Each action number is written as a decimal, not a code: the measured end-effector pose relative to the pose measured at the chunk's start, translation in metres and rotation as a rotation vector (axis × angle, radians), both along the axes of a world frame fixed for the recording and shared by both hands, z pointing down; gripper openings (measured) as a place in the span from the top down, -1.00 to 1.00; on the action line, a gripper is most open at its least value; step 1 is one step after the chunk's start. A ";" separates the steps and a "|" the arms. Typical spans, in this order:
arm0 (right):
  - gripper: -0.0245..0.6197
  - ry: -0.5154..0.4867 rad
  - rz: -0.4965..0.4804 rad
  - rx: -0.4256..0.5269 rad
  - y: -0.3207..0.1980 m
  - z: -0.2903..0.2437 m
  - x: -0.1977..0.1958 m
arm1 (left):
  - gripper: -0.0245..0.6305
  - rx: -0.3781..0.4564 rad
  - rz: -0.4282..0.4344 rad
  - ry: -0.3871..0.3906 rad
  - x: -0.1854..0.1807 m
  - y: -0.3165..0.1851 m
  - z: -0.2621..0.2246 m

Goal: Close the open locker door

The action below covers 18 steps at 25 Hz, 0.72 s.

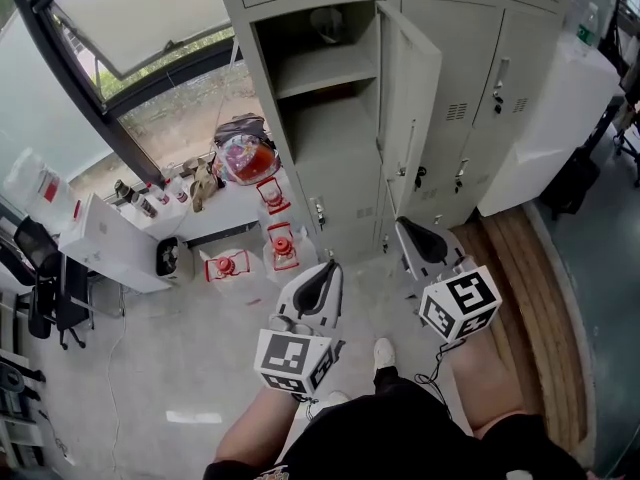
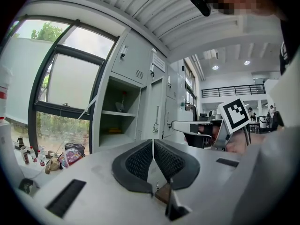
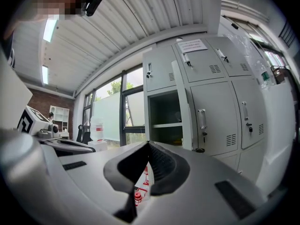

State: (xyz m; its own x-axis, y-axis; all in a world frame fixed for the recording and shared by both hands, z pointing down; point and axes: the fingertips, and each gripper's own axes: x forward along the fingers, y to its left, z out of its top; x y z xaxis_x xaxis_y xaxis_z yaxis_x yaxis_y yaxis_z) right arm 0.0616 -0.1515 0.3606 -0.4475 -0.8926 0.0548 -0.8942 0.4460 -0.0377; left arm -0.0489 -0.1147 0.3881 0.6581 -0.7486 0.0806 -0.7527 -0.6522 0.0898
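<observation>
We hold the left hand-held gripper (image 1: 326, 271) and right hand-held gripper (image 1: 408, 230) with jaws together, empty. The open locker door (image 1: 412, 108) stands at the right one's twelve o'clock, apart. Red objects (image 1: 283, 248) sit at the left one's ten o'clock.

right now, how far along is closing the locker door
Done: nothing yet; the locker door stands wide open. In hand: nothing; the left tool and right tool are both shut, empty, short of the door. Left: reach it and swing it closed.
</observation>
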 end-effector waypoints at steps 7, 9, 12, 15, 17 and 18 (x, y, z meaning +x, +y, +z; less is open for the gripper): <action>0.76 0.012 0.040 0.011 -0.025 -0.003 0.027 | 0.86 -0.002 0.008 0.012 0.020 -0.025 -0.001; 0.76 0.010 0.056 0.018 -0.032 -0.004 0.035 | 0.86 -0.002 0.011 0.016 0.026 -0.033 -0.002; 0.55 -0.002 0.058 0.019 -0.043 -0.003 0.043 | 0.86 0.000 0.014 0.016 0.034 -0.043 -0.001; 0.40 -0.009 0.055 0.016 -0.054 -0.003 0.050 | 0.85 -0.001 0.015 0.015 0.041 -0.052 -0.002; 0.31 -0.011 0.051 0.012 -0.062 -0.002 0.055 | 0.86 0.001 0.017 0.012 0.046 -0.056 -0.002; 0.27 -0.017 0.045 0.008 -0.066 -0.002 0.057 | 0.86 0.002 0.017 0.010 0.048 -0.058 -0.002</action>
State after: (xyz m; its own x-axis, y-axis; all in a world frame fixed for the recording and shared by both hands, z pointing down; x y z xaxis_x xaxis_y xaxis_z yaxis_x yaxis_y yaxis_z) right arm 0.1190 -0.2177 0.3585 -0.4078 -0.9122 0.0402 -0.9126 0.4058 -0.0494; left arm -0.0006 -0.1731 0.3857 0.6718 -0.7372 0.0725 -0.7404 -0.6652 0.0961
